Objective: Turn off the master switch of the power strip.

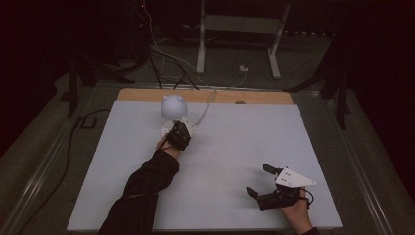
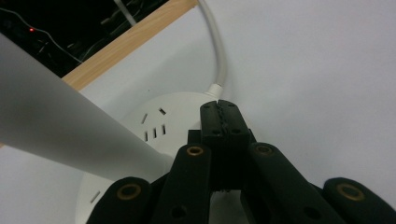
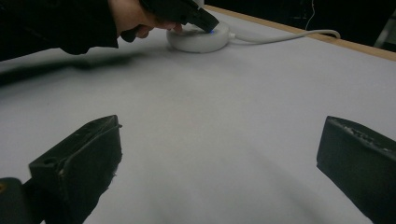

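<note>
The left tongs (image 2: 219, 114) are seen with jaws pressed together, nothing held between them, their tips set on the round white socket base (image 2: 154, 123) beside where the white cable (image 2: 218, 56) enters it. A white lamp stem (image 2: 60, 126) rises from that base, just to the side of the tongs. The right tongs (image 1: 259, 181) are held wide open and empty, low over the pale worktop (image 1: 230, 142), well apart from the base, which lies far ahead of them.
</note>
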`<state>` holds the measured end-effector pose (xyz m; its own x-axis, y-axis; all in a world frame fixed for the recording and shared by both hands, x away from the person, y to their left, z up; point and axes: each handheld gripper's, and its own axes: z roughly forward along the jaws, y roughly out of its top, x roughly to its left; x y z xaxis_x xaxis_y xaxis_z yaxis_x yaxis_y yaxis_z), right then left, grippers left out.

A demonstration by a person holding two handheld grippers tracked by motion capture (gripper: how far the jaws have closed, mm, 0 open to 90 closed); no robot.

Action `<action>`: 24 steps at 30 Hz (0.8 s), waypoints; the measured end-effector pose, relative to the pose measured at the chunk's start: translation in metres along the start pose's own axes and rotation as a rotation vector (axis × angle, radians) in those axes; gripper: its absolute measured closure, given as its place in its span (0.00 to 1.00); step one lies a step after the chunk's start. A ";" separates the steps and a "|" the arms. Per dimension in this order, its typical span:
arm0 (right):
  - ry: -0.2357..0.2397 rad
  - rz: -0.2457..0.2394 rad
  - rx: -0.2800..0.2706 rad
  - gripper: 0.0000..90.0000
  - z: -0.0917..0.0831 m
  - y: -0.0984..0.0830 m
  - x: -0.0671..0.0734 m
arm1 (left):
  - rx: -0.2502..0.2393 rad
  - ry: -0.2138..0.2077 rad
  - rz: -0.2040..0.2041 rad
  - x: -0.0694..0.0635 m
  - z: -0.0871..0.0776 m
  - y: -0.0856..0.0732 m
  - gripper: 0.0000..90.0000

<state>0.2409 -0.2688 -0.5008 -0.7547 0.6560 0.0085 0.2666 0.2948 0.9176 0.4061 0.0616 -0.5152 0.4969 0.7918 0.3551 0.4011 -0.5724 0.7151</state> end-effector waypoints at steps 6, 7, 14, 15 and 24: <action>0.001 -0.001 0.003 0.00 0.001 0.000 0.001 | 0.026 -0.005 0.030 0.000 0.000 0.004 1.00; 0.001 -0.001 0.004 0.00 0.001 0.000 0.001 | 0.030 -0.011 0.028 0.001 0.000 0.004 1.00; 0.000 -0.004 0.008 0.00 0.001 0.000 0.001 | 0.056 -0.039 0.052 0.005 0.001 0.008 1.00; 0.000 -0.004 0.009 0.00 0.001 0.000 0.001 | 0.061 -0.041 0.054 0.005 0.001 0.009 1.00; 0.003 -0.004 0.013 0.00 0.002 0.000 0.002 | 0.074 -0.032 0.084 0.003 0.002 0.010 1.00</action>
<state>0.2409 -0.2662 -0.5021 -0.7572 0.6531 0.0059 0.2713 0.3063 0.9125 0.4127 0.0581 -0.5082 0.5552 0.7337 0.3917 0.4122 -0.6518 0.6367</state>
